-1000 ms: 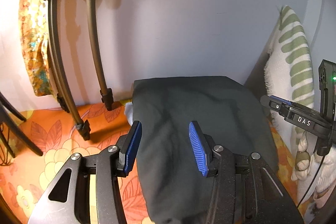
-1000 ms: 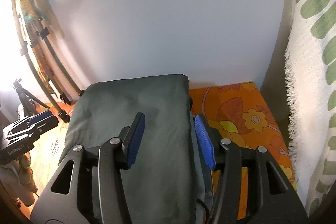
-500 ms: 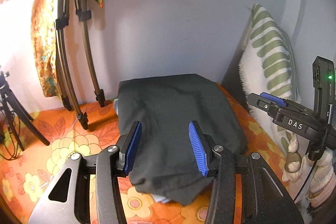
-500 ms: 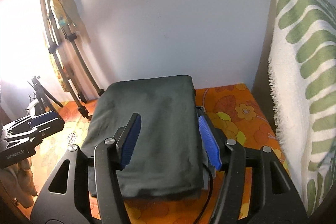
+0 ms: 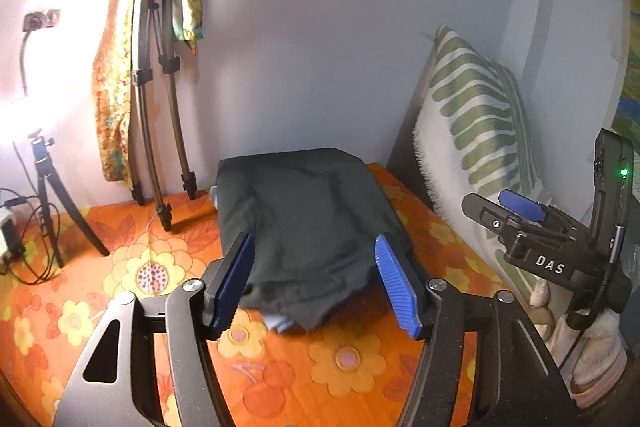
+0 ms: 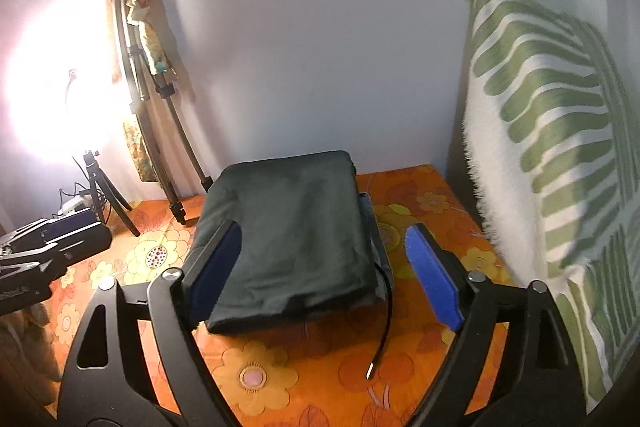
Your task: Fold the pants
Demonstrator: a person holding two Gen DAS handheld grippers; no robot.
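While the dark folded pants [image 5: 312, 227] lie against the back edge of the orange flowered bedspread [image 6: 320, 367], near its right rear corner, both grippers hang above its front part, pointed at the wall. Left gripper [image 5: 316, 283]: jaws spread wide, holding nothing. Right gripper [image 6: 320, 267]: likewise wide open and empty. A green-striped pillow [image 6: 552, 131] stands along the right edge.
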